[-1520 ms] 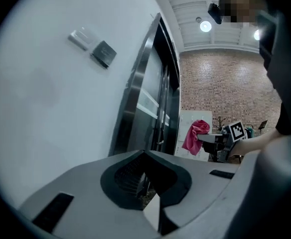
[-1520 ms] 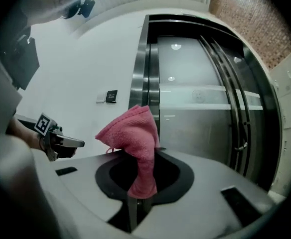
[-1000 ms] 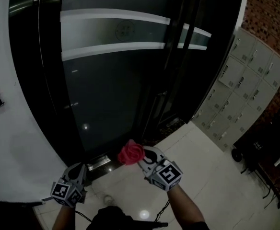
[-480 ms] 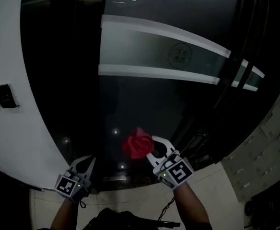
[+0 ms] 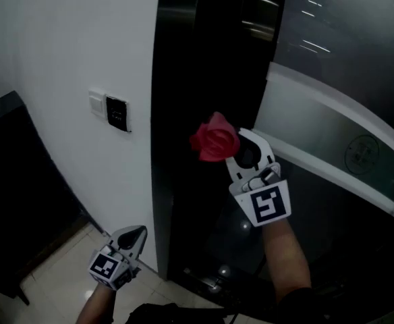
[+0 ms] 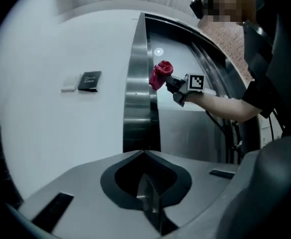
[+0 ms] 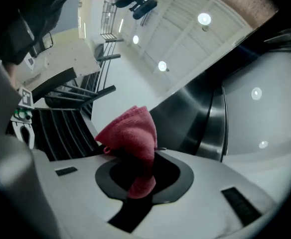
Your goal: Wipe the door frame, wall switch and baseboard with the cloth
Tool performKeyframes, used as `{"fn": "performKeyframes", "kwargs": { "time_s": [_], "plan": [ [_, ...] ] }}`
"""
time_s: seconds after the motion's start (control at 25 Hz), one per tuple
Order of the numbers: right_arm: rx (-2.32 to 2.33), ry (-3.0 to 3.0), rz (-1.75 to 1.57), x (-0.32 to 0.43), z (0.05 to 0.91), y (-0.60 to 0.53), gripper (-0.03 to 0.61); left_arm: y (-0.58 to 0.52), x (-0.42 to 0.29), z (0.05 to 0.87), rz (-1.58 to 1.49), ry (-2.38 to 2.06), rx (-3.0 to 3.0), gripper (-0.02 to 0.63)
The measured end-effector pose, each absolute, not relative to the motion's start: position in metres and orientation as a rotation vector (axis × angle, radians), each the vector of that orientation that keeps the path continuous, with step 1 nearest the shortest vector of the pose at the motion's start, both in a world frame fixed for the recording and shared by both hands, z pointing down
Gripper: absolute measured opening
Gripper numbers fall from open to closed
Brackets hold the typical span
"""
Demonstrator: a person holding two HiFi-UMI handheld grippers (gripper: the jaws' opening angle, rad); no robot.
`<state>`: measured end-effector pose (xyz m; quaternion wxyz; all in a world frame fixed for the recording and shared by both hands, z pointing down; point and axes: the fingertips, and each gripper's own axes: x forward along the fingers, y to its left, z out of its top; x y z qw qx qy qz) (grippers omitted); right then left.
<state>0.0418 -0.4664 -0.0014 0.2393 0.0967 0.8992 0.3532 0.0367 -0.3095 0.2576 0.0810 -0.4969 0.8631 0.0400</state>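
**Claws.** The right claw point(image 5: 236, 148) is raised to about mid-height and clamped on the red cloth point(image 5: 214, 139). Its own view shows a fold pinched deep between the jaws, with the bulk bunched out in front. The left claw point(image 5: 135, 233) hangs low beside the wall. Its jaws are together and nothing sits between them.

**Position of the cloth.** The cloth is held up against the dark door frame point(image 5: 183, 113), at its door-side edge. We cannot tell from any view whether it is pressing on the metal or only just beside it.

**Step in hand.** We judge this to be the wipe of the frame, near its start.
- The bunched end, not the hard claw tips, should meet the metal.
- The claw should be angled so the cloth flattens against the face.
- Long strokes along the upright would serve best, followed by a pass along its edge.
- The grip is on one fold only, so firm dragging could pull the cloth loose.

**Surface and room.**
- The frame is polished and reflective and would show streaks readily.
- To its right is a glass door point(image 5: 359, 59) with a frosted band point(image 5: 318, 147).
- To its left is a plain white wall point(image 5: 62, 52) carrying the wall switch point(image 5: 117, 113) – a dark unit beside a pale plate, well apart from the cloth.
- The floor point(image 5: 55, 275) is pale glossy tile.
- We cannot make out the baseboard in this dim light.
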Motion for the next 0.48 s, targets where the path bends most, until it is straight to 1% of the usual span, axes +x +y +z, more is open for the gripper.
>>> {"fn": "performKeyframes", "kwargs": {
  "time_s": [0.2,0.32,0.48],
  "plan": [
    [0.389,2.349,1.002,0.013,-0.045,-0.455,0.060,-0.278,0.066,0.265,0.096,2.808,-1.118,-0.008],
    [0.371,2.281,1.081,-0.003,-0.046,-0.438,0.059,-0.265,0.095,0.271,0.123,2.859,-0.954,-0.008],
    [0.273,2.215,1.153,-0.004,-0.029,-0.428,0.057,-0.249,0.123,0.287,0.167,2.941,-0.836,-0.008]
  ]
}}
